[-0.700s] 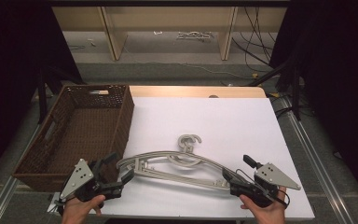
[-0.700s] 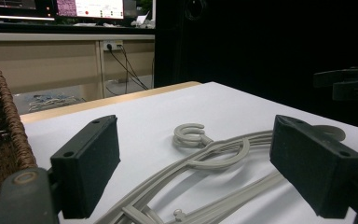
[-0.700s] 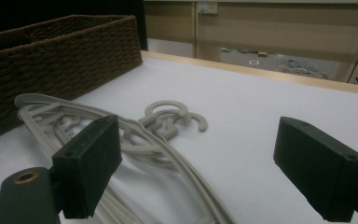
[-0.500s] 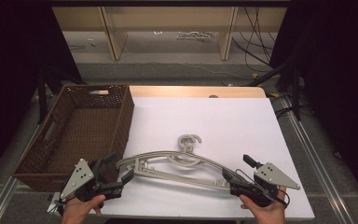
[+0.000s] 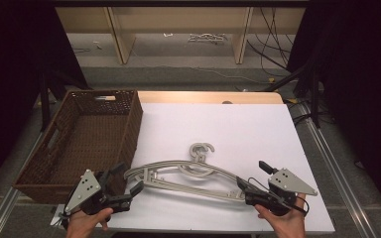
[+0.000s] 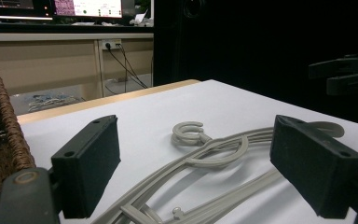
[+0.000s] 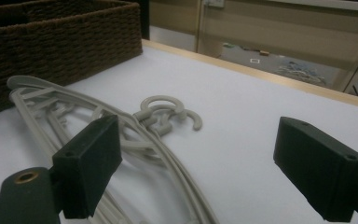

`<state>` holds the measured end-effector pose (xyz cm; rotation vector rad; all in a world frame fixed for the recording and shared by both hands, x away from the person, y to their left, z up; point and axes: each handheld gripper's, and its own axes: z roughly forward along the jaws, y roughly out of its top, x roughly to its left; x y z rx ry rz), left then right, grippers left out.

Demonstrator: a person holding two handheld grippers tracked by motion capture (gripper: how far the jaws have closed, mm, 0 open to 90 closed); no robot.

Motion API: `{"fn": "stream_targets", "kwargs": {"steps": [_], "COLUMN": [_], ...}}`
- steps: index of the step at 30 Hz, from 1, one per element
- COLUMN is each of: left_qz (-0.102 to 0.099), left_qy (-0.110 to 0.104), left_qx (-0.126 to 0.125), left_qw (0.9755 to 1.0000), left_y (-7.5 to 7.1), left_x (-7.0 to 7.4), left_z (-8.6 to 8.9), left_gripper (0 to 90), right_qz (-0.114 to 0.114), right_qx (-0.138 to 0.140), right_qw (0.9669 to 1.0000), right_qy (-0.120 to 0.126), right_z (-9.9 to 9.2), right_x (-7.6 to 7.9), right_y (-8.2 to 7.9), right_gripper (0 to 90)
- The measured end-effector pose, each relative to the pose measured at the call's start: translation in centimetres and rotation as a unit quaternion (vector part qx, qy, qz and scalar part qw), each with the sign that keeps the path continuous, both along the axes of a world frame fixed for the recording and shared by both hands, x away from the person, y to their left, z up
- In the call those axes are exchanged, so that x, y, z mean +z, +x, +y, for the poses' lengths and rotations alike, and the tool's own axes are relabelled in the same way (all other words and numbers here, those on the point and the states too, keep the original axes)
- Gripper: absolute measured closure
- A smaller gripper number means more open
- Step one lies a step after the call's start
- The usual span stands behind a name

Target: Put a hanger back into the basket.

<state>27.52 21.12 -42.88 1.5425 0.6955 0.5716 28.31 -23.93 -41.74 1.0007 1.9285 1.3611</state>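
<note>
Your left gripper [image 5: 126, 184] and right gripper [image 5: 252, 182] both stand released, jaws wide, grasping nothing. The grey hangers [image 5: 188, 173] lie stacked on the white table [image 5: 238, 124], just right of the wicker basket [image 5: 87, 134], one gripper at each end.

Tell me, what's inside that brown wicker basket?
The wicker basket looks empty: its woven floor is bare. The strip behind its near wall is hidden.
</note>
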Motion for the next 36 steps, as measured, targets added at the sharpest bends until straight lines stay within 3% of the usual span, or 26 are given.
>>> {"fn": "stream_targets", "kwargs": {"steps": [3, 4, 5, 6, 9, 18, 19, 20, 21, 22, 23, 26, 27, 28, 29, 30, 31, 33, 34, 35, 36], "left_qz": [-0.002, -0.002, -0.002, -0.002, -0.001, -0.002, -0.002, -0.019, -0.005, -0.005, -0.002, -0.004, -0.003, -0.003, 0.0, 0.0, 0.0, -0.003, -0.004, 0.0, 0.0], "left_qy": [0.003, 0.003, 0.002, 0.002, 0.0, 0.002, 0.002, 0.002, 0.004, 0.004, 0.003, 0.005, 0.004, 0.004, 0.002, 0.002, 0.001, 0.002, 0.004, -0.001, -0.001], "left_qx": [0.001, 0.001, 0.002, 0.002, 0.003, 0.002, 0.001, -0.008, 0.002, 0.002, 0.001, 0.001, 0.001, 0.001, 0.001, 0.001, 0.001, 0.0, 0.0, 0.001, 0.001], "left_qw": [1.0, 1.0, 1.0, 1.0, 1.0, 1.0, 1.0, 0.9998, 1.0, 1.0, 1.0, 1.0, 1.0, 1.0, 1.0, 1.0, 1.0, 1.0, 1.0, 1.0, 1.0], "left_y": [0.0, 0.0, 0.0, 0.0, 0.0, 0.0, 0.0, 0.3, 0.1, 0.1, 0.1, 0.1, 0.1, 0.1, 0.0, 0.0, 0.0, 0.1, 0.1, 0.1, 0.1], "left_x": [0.0, 0.0, 0.0, 0.0, 0.0, 0.0, 0.0, 0.0, 0.0, 0.0, 0.0, 0.0, 0.0, 0.0, 0.0, 0.0, 0.0, 0.0, 0.0, 0.0, 0.0], "left_z": [0.0, 0.0, 0.0, 0.0, 0.0, 0.0, 0.0, 0.0, 0.0, 0.0, -0.1, 0.0, 0.0, 0.0, 0.0, 0.0, 0.0, 0.0, 0.0, -0.1, -0.1], "left_gripper": [15.7, 15.7, 15.7, 15.8, 15.7, 15.8, 15.8, 15.7, 15.8, 15.8, 15.8, 15.8, 15.8, 15.8, 15.8, 15.8, 15.8, 15.8, 15.8, 15.8, 15.8], "right_qz": [0.016, 0.016, 0.027, 0.027, 0.04, 0.052, 0.067, 0.067, 0.08, 0.08, 0.086, 0.099, 0.115, 0.115, 0.123, 0.123, 0.131, 0.135, 0.14, 0.151, 0.151], "right_qx": [0.01, 0.01, 0.013, 0.013, 0.028, 0.053, 0.062, 0.067, 0.071, 0.071, 0.074, 0.078, 0.084, 0.084, 0.09, 0.09, 0.092, 0.093, 0.097, 0.104, 0.104], "right_qw": [0.9993, 0.9993, 0.9983, 0.9983, 0.9951, 0.9888, 0.9859, 0.985, 0.9837, 0.9837, 0.9814, 0.9788, 0.9744, 0.9744, 0.9711, 0.9711, 0.9683, 0.967, 0.9647, 0.9584, 0.9584], "right_qy": [-0.032, -0.032, -0.05, -0.05, -0.086, -0.13, -0.14, -0.145, -0.145, -0.145, -0.155, -0.162, -0.174, -0.174, -0.184, -0.184, -0.191, -0.194, -0.201, -0.219, -0.219], "right_z": [0.2, 0.2, 0.5, 0.5, 1.3, 3.3, 3.6, 3.7, 4.0, 4.0, 4.4, 4.9, 5.4, 5.4, 6.0, 6.0, 6.4, 6.5, 6.6, 6.8, 6.8], "right_x": [1.4, 1.4, 2.0, 2.0, 2.9, 4.0, 4.0, 3.9, 3.8, 3.8, 3.6, 3.5, 3.2, 3.2, 3.0, 3.0, 2.7, 2.6, 2.4, 1.8, 1.8], "right_y": [0.6, 0.6, 1.2, 1.2, 2.6, 4.5, 5.0, 5.3, 5.6, 5.6, 6.3, 6.8, 7.4, 7.4, 8.1, 8.1, 8.5, 8.7, 9.0, 9.5, 9.5], "right_gripper": [16.3, 16.3, 16.4, 16.4, 16.8, 18.6, 20.1, 20.6, 20.7, 20.7, 20.8, 20.8, 20.7, 20.7, 20.8, 20.8, 20.8, 20.9, 21.8, 25.1, 25.1]}}
